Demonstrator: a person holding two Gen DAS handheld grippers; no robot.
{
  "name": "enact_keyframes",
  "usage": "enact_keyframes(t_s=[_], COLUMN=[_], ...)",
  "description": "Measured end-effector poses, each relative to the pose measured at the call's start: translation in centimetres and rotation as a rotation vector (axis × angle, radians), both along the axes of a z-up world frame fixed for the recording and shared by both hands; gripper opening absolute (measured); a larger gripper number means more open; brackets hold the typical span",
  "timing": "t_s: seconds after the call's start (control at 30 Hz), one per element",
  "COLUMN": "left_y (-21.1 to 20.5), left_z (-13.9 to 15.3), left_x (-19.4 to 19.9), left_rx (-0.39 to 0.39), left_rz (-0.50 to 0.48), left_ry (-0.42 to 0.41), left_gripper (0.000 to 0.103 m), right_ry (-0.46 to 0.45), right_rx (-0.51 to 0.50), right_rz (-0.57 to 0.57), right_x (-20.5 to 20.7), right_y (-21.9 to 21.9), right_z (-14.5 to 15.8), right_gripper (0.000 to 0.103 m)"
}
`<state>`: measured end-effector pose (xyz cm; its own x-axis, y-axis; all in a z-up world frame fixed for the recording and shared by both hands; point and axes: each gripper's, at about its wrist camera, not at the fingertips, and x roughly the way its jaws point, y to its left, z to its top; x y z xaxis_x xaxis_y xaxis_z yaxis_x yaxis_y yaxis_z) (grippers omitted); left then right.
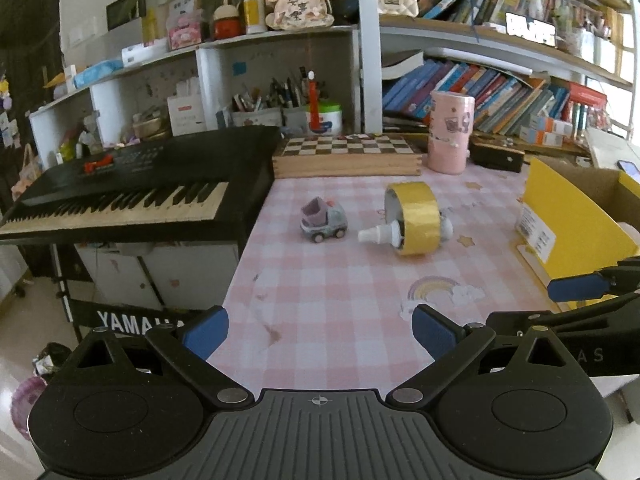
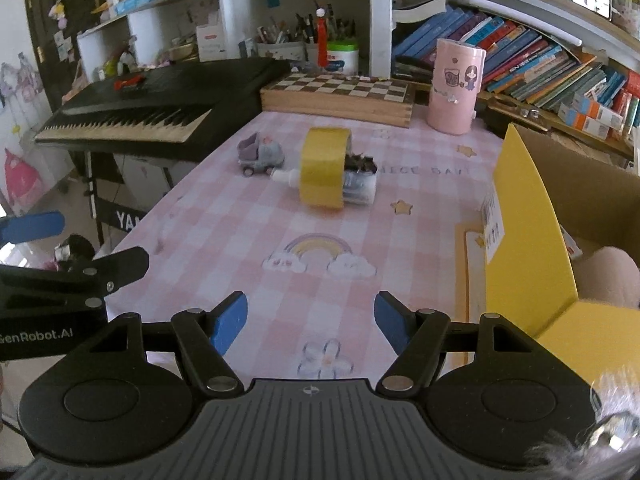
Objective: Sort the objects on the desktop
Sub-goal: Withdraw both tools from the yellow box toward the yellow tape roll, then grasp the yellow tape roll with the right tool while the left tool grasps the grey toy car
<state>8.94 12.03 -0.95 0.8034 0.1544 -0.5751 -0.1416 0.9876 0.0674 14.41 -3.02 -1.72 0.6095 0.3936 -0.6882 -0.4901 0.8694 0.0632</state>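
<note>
From the left wrist, the left claw (image 1: 320,330) hangs with its blue pads apart and nothing between them over the pink checked worktop (image 1: 340,280), where a toy truck (image 1: 323,220) stands beside a yellow tape roll (image 1: 414,218) and a small white bottle (image 1: 378,234). From the right wrist, the right claw (image 2: 310,326) is likewise apart and empty, the tape roll (image 2: 324,166) lies ahead with what may be a clear packet (image 2: 360,186) against it, and a yellow-flapped cardboard box (image 2: 528,216) stands at the right.
</note>
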Motion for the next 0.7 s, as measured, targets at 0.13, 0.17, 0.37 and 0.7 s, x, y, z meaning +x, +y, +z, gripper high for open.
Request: enact_keyframes(t_s=[0.13,0.17,0.37,0.7], left_y=[0.1,0.1,0.5,1.9], left_z=[0.3,0.4,0.5,0.6], left_x=[2.0,2.6,5.6,10.2], left_rx=[0.005,0.007,0.013,-0.007], left_rz=[0.019,0.023,0.053,0.140], left_ry=[-0.004,-0.005,-0.004,-0.007], left_gripper=[0.100,0.100,0.100,0.100], right_ry=[-0.001,-0.002,-0.012,0.018], right_rx=[0.003,0.001,-0.007,0.031], right_rz=[0.003,0.004,0.001,0.008], right_x=[2.2,2.6,5.8,11.3], right_y=[0.4,0.6,1.5,3.4], right_z=[0.2,0.2,0.1,-0.6], right_gripper=[0.068,0.068,0.068,0.066])
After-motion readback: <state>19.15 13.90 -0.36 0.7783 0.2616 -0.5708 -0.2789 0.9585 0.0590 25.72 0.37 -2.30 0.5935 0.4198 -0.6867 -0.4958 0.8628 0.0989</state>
